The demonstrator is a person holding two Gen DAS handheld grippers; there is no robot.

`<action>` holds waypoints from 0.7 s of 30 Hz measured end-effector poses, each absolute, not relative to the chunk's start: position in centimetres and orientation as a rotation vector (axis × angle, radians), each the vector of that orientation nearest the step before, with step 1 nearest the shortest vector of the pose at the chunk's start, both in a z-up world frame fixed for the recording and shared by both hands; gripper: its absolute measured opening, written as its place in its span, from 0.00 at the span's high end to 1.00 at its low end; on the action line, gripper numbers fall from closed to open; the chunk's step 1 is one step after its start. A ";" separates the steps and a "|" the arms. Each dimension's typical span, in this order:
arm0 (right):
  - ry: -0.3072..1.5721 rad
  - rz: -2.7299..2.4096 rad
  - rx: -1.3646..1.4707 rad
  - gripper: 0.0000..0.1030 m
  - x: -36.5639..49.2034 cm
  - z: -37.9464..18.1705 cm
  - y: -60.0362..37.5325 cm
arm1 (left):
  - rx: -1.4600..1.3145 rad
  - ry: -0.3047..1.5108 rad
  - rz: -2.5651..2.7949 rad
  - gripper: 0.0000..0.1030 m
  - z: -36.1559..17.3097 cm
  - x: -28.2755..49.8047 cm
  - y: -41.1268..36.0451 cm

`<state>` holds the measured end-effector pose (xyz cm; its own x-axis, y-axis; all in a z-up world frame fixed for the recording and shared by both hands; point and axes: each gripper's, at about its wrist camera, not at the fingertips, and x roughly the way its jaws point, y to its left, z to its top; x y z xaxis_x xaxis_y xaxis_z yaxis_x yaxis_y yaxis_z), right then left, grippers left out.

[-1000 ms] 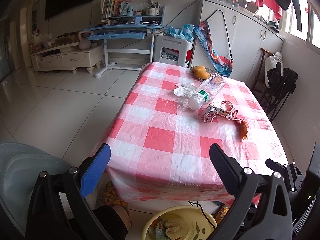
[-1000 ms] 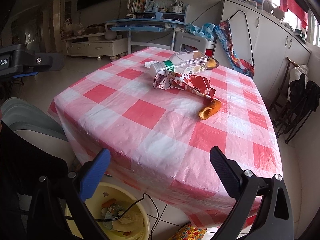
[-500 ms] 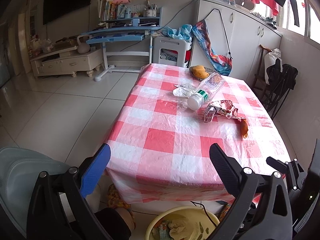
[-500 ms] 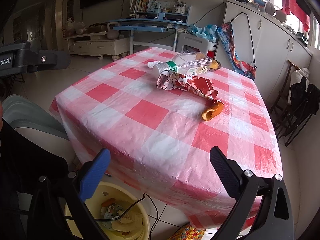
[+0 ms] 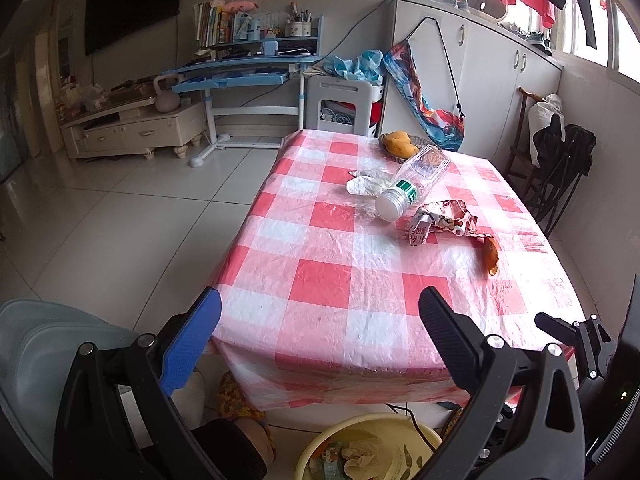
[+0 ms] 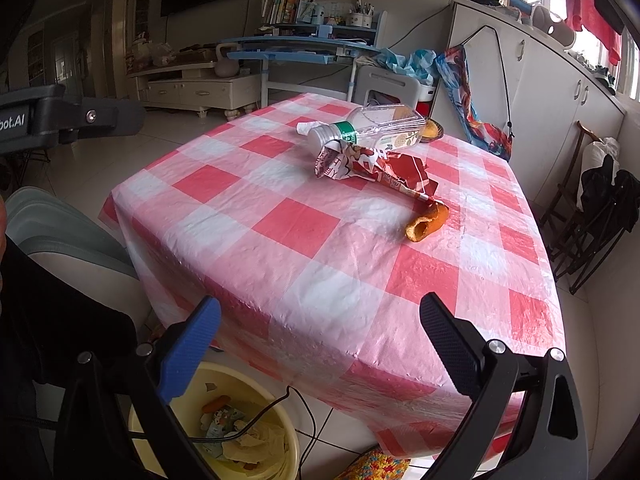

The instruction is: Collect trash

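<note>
Trash lies in a little heap near the middle of the bench with the pink and white checked plastic cloth (image 6: 280, 220). A clear plastic bottle with a green band (image 6: 372, 128) lies on its side there. A crumpled red and white wrapper (image 6: 368, 164) touches its cap end. A curled orange peel (image 6: 426, 222) lies just beside the wrapper's thin tail. A scrunched white tissue (image 5: 368, 182) sits on the bottle's other side.

Both views sit a bit farther back from the bench than a second ago, so more of the room shows. None of the trash has moved. That tells me no piece is picked up yet.

The left gripper (image 5: 320, 332) hangs over the near edge of the bench, jaws spread wide, holding nothing. The right gripper (image 6: 320, 336) hangs over the bench corner, jaws spread too, also holding nothing.

A round yellow plastic bin (image 6: 280, 404) stands on the floor below the bench. It already has scraps inside. I think the next step is a reach for the peel, the nearest piece.
</note>
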<state>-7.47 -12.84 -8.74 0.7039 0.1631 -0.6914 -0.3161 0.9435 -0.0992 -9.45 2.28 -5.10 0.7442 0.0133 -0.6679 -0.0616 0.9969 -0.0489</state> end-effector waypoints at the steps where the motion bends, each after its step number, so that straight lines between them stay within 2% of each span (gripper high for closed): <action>1: 0.744 0.269 -0.218 0.07 -7.5 -8.7 -12.8 | -0.069 0.730 0.041 0.07 -5.1 -9.5 2.3; 21: 0.744 0.269 -0.221 0.07 -7.5 -8.7 -12.6 | -0.063 0.731 0.048 0.07 -5.1 -9.3 2.3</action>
<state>-7.51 -12.65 -8.73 0.7044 0.1616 -0.6911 -0.3172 0.9428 -0.1028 -9.35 2.32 -5.13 0.7433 0.0219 -0.6686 -0.0663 0.9970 -0.0410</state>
